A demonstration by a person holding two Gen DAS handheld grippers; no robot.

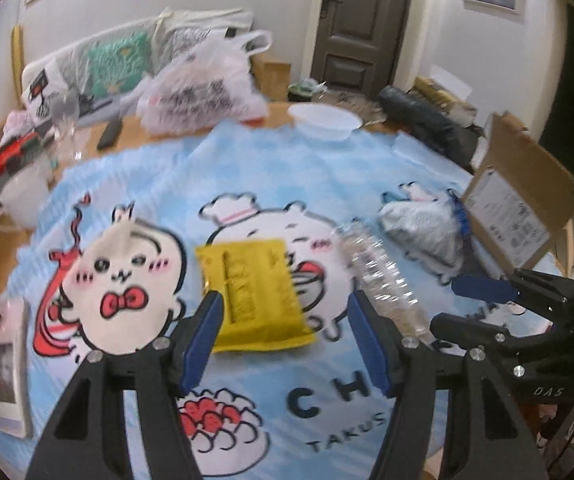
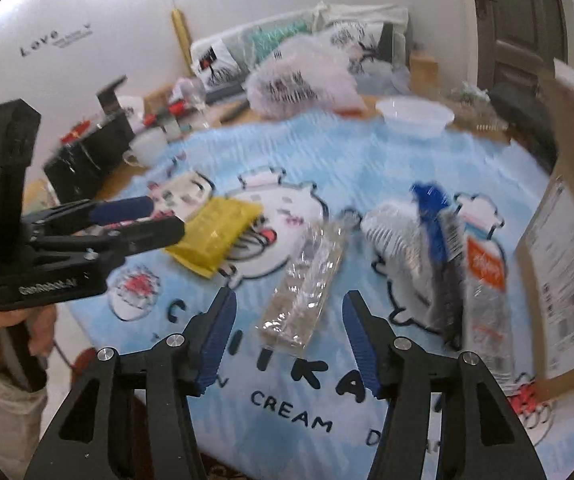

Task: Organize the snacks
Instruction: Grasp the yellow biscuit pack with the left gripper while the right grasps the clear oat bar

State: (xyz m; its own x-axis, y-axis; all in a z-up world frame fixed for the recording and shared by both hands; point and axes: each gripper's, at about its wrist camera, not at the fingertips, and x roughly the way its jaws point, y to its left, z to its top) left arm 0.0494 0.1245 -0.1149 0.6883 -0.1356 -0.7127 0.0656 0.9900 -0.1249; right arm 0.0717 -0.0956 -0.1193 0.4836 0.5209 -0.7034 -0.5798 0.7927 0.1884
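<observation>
A yellow snack packet lies flat on the blue cartoon cloth; it also shows in the right wrist view. My left gripper is open and empty, its fingers on either side of the packet's near end, above it. A clear plastic snack sleeve lies just ahead of my right gripper, which is open and empty. A silver-and-blue bag and an orange-labelled packet lie to the right. The sleeve and silver bag show in the left wrist view too.
An open cardboard box stands at the right edge of the cloth. A white bowl, a filled plastic shopping bag, a white mug and glasses stand at the back. A booklet lies at the left.
</observation>
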